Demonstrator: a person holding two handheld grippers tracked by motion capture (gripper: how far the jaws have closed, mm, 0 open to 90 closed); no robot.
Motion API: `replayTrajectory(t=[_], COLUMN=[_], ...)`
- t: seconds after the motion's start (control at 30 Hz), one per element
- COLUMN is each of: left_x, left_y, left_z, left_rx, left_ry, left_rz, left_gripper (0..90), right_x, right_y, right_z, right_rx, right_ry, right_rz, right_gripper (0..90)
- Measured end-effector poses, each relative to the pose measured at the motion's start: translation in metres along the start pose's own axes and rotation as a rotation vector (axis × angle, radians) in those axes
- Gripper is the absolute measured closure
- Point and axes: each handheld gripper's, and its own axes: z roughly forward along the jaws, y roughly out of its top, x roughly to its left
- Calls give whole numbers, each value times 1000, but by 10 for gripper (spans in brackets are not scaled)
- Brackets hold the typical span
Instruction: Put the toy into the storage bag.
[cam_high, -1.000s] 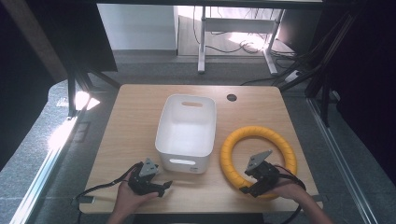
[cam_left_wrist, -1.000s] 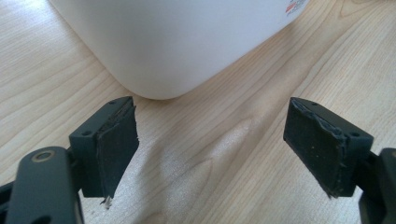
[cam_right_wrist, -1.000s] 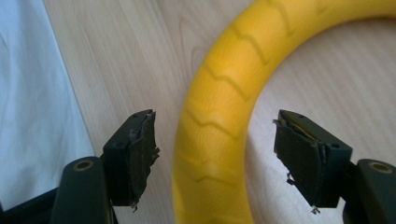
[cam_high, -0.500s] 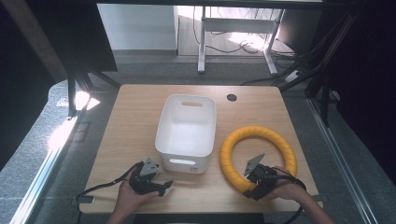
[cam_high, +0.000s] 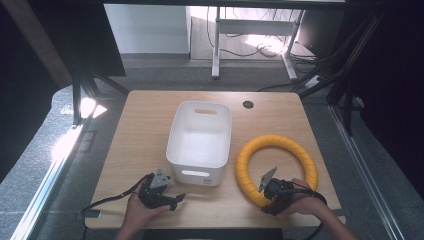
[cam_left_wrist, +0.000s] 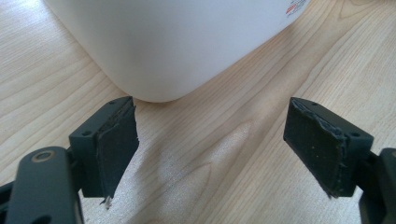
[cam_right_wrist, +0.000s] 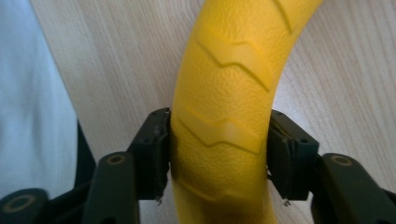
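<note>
In the high view, a white bin (cam_high: 200, 137) sits at the centre of the wooden table (cam_high: 145, 120), and a yellow ring (cam_high: 300, 150) lies flat just to its right, close to the bin's wall but apart from it. The right gripper (cam_high: 272, 192) comes in at the lower right of the frame and meets the ring's near arc, probably because that stretch is the closest part for the person's hand to reach. The left gripper (cam_high: 167, 197) rests low at the lower left of the frame, just in front of the bin's near left corner, holding nothing; it looks parked there, ready to steady the bin if needed. In the left gripper view, the jaws stand wide apart over bare wood, and the bin's rounded white corner (cam_left_wrist: 159, 46) fills the top of the frame between and beyond them, untouched. In the right gripper view, the two jaws are pressed against either side of the ring's tube (cam_right_wrist: 224, 93), which runs up the middle of the frame; the grip crosses the tube squarely, a sensible hold for lifting it. The ring's surface is bright yellow with a pebbled texture and raised zigzag ridges, and it looks slightly soft where the pads bear on it.
</note>
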Motion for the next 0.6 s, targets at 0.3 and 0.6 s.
replayTrajectory(t=[0.3, 0.6], left_x=[0, 0], left_y=[0, 0], left_z=[0, 0], left_rx=[-5, -6], left_ry=[0, 4], left_rz=[-1, -1], left_gripper=[179, 179], right_x=[1, -8], right_y=[5, -3], right_z=[0, -8], right_rx=[26, -85], right_ry=[-4, 61], right_rz=[-12, 38], right_gripper=[509, 513])
